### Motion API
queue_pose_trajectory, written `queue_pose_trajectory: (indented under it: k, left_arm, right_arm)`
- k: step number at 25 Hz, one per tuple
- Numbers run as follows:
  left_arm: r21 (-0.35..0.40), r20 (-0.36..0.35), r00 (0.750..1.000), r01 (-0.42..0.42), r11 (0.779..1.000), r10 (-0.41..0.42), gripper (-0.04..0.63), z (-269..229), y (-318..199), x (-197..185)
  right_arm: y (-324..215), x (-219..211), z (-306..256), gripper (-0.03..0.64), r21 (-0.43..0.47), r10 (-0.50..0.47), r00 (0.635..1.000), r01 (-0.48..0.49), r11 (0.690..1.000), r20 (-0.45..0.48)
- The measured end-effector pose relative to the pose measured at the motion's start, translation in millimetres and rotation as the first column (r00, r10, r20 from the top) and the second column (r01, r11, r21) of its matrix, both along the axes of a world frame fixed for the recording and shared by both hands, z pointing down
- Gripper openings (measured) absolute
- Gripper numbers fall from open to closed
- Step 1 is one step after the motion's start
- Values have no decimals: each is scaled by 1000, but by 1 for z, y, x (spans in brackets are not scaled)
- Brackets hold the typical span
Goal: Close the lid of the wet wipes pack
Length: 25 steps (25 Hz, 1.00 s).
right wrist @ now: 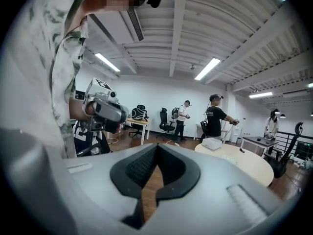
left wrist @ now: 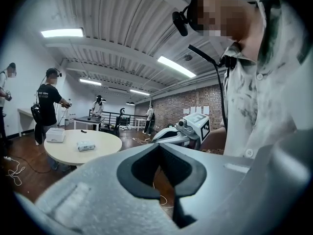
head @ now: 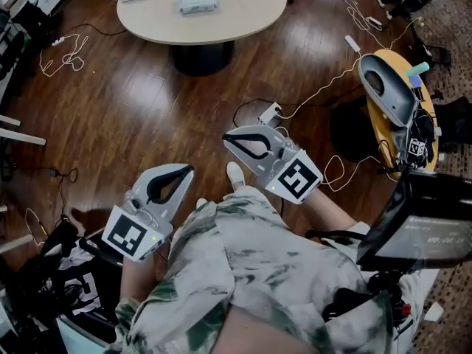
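Standing well back from the table, the person is holding the left gripper and right gripper near the body, both clenched on nothing. The pack is lying on the table, its lid too small to read. By my judgement, the whole task is waiting.

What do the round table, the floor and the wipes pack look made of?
Round table: likely laminate or painted board; smooth pale beige top, no visible grain.
Floor: wood or wood-look planks; dark brown, glossy, with seams and reflections.
Wet wipes pack: probably soft plastic film, whitish; too small to be sure.
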<state>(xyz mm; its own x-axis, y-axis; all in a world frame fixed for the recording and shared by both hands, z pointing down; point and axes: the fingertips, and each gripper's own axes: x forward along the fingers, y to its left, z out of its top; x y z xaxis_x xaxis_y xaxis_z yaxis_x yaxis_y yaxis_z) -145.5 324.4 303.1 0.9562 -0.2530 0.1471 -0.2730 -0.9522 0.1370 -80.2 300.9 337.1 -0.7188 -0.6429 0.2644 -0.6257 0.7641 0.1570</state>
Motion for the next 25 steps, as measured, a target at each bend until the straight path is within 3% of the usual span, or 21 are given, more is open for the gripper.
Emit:
queue_pose_trajectory:
  k: [5,11,25]
  left_arm:
    - [-4,4,999,-40,999,40,2,9,40,-31]
    - [3,-16,998,-56,998,56,2,4,78,-35]
    - [9,-31,999,-24,1000,24,2,-5,181,25]
  right_arm:
    - [47,-28,0,3,4,45,999,-45,999,-6]
    - [92,-34,-7,5,17,55,998,-55,998,14]
    - [202,20,-11,6,20,24,1000,-24,999,17]
